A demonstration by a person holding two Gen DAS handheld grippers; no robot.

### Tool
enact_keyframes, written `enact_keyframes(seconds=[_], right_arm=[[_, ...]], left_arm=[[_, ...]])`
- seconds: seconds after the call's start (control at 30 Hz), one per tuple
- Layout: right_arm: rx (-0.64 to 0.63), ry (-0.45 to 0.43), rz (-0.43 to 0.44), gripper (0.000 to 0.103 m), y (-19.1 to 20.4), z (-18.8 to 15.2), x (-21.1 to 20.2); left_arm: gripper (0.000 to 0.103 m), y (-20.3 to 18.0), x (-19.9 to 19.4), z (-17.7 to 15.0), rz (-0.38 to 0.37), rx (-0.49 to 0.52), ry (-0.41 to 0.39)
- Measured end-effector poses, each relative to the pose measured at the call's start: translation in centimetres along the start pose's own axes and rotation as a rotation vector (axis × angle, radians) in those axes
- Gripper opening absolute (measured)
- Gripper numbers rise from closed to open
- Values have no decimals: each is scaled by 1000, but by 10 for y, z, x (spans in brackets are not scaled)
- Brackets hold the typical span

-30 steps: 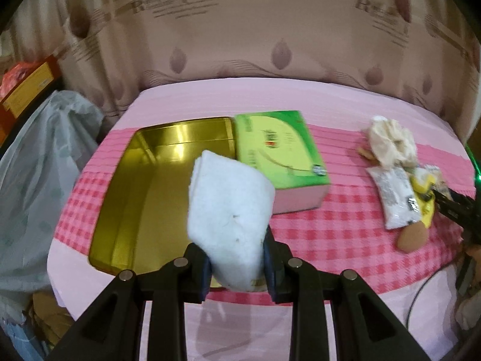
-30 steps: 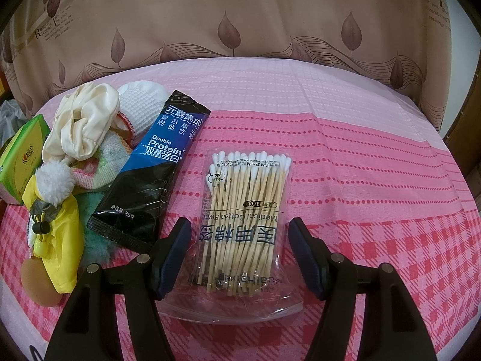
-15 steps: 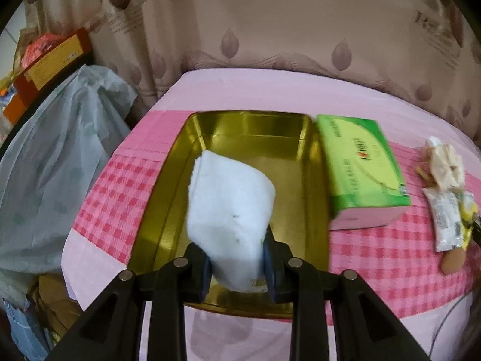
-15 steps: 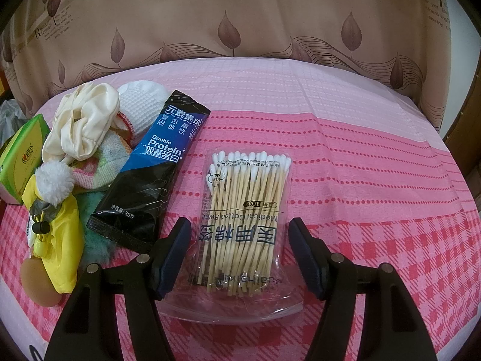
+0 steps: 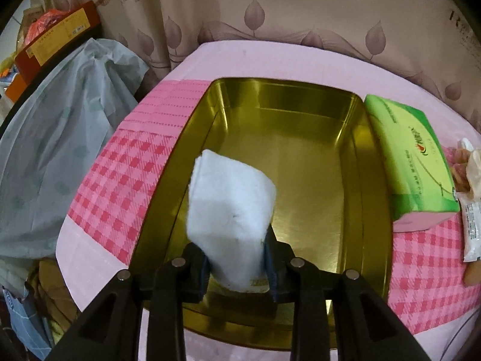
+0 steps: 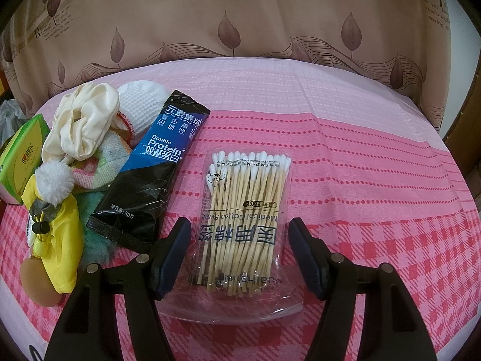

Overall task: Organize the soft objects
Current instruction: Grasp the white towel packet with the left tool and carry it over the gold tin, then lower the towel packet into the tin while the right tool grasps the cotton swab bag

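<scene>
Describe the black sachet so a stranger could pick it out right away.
On the pink checked tablecloth, look between the heap of soft things and the clear bag of cotton swabs. The black sachet lies there, the only dark, glossy packet, with a blue band reading "Double Protein".

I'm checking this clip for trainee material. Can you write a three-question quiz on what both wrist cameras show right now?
1. True or false: the white folded cloth sits between the left gripper fingers, above the gold tin.
2. What lies flat on the cloth-covered table between the right gripper fingers?
A. the black protein sachet
B. the bag of cotton swabs
C. the green tissue pack
3. Fill in: the green tissue pack lies just outside the tin's ___ wall in the left wrist view.

Key: 1 true (the jaws are opening, cloth between them). 2 B, untouched by the open jaws. 3 right.
</scene>
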State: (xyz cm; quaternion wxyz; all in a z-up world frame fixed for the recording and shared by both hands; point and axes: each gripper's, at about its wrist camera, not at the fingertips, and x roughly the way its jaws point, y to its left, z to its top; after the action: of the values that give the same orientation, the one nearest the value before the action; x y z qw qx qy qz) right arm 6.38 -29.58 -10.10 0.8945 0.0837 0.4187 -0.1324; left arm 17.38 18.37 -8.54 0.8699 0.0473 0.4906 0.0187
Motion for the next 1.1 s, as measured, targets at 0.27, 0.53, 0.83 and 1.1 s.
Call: enact_keyframes(seconds=[0.27, 0.53, 0.83, 1.1], right_arm=[[0, 0, -1, 64, 1, 0, 0], [0, 0, -2, 64, 2, 0, 0], [0, 0, -3, 65, 2, 0, 0], [-1, -1, -3, 65, 2, -1, 0]], left_arm=[[36, 3, 10, 0, 6, -4, 31], [43, -3, -1, -3, 16, 23, -2], [53, -3, -24, -8, -24, 16, -58], [56, -7, -18, -9, -40, 29, -23]])
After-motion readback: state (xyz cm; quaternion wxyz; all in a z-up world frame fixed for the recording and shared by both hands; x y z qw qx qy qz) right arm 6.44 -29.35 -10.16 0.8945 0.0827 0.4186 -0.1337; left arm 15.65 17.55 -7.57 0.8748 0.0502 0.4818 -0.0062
